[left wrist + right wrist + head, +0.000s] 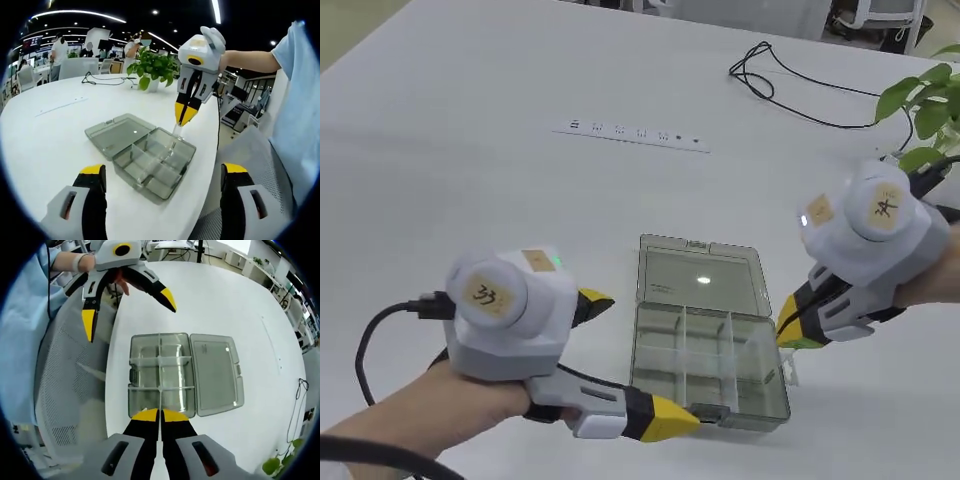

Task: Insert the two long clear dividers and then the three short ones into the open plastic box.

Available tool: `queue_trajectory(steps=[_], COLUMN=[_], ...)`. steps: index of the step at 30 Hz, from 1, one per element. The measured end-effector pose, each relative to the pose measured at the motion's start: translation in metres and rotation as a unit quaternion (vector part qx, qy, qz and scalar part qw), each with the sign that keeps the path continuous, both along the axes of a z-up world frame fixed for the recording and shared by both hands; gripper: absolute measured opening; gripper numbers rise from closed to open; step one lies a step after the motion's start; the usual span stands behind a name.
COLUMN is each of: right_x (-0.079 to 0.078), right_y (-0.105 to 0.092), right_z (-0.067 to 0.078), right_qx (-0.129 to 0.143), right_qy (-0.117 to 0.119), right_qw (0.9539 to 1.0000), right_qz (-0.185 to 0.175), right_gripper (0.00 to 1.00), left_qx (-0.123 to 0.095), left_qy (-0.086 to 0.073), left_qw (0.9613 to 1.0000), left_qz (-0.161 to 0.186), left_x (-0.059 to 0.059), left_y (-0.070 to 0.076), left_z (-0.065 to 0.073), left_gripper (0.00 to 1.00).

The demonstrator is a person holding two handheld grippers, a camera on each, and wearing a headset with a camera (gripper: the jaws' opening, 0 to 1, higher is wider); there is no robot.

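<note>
The clear plastic box [757, 408] lies open on the white table, lid [700, 270] flat behind it. Clear dividers stand in its base and split it into several cells. My right gripper [788, 335] hangs over the box's right edge, shut on a thin clear divider [176, 134] that points down at the rim. In the right gripper view this gripper [160, 414] looks along the box [145, 347]. My left gripper [635, 360] is open at the box's left front corner, holding nothing. From the left gripper view, the left gripper [162, 170] frames the box [150, 185], with the right gripper [184, 117] above it.
A white power strip [630, 133] lies further back on the table, with a black cable [790, 85] and a potted plant [925, 105] at the far right. A mesh chair [75, 380] stands by the table's near edge. People stand in the background.
</note>
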State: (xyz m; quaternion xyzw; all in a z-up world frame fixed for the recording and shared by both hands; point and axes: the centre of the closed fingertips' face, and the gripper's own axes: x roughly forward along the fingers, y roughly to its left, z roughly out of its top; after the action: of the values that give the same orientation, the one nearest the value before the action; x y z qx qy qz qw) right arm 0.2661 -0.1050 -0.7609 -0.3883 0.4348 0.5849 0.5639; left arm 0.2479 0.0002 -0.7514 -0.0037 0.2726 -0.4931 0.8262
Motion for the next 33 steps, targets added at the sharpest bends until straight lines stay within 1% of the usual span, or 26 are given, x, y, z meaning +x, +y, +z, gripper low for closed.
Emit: queue_trajectory(steps=[2,3,7,9,10,12,20,26,29,33], right_x=[0.001,0.000,-0.001,-0.001,-0.001,0.000,0.002,0.003,0.002,0.003], right_y=[0.001,0.001,0.001,0.001,0.001,0.000,-0.001,0.000,0.002,0.003], right_z=[-0.002,-0.003,-0.004,-0.005,-0.006,-0.007,-0.008,-0.009,-0.014,-0.021], right_qx=[-0.001,-0.004,-0.006,-0.008,-0.008,-0.010,-0.011,-0.015,-0.021,-0.026], right_qy=[-0.005,0.001,0.002,0.001,0.002,0.004,0.002,0.000,-0.003,-0.001], right_qw=[1.0000,1.0000,1.0000,0.9999,0.9999,0.9999,0.9999,0.9998,0.9995,0.9992], right_qz=[0.004,0.003,0.006,0.010,0.010,0.011,0.013,0.016,0.024,0.028], right_gripper=[0.02,0.02,0.02,0.02,0.02,0.02,0.02,0.02,0.02,0.02], left_qx=[-0.001,-0.001,-0.001,-0.002,-0.003,-0.004,-0.007,-0.011,-0.012,-0.012], left_qy=[0.001,0.002,0.004,0.003,0.005,0.003,0.004,0.003,0.003,0.002], left_qw=[1.0000,1.0000,1.0000,1.0000,1.0000,1.0000,1.0000,0.9999,0.9999,0.9999], left_qz=[-0.001,0.000,0.000,0.001,0.001,0.000,0.001,-0.002,-0.005,-0.006], left_x=[0.000,0.000,-0.001,0.000,0.000,-0.001,-0.001,-0.002,-0.002,-0.003], left_y=[0.000,0.001,0.001,0.001,0.001,0.001,0.000,-0.004,-0.005,-0.005], left_z=[-0.001,-0.001,-0.002,-0.002,-0.002,-0.001,-0.002,0.000,0.000,0.001], left_gripper=[0.96,0.96,0.95,0.95,0.95,0.94,0.94,0.93,0.93,0.93])
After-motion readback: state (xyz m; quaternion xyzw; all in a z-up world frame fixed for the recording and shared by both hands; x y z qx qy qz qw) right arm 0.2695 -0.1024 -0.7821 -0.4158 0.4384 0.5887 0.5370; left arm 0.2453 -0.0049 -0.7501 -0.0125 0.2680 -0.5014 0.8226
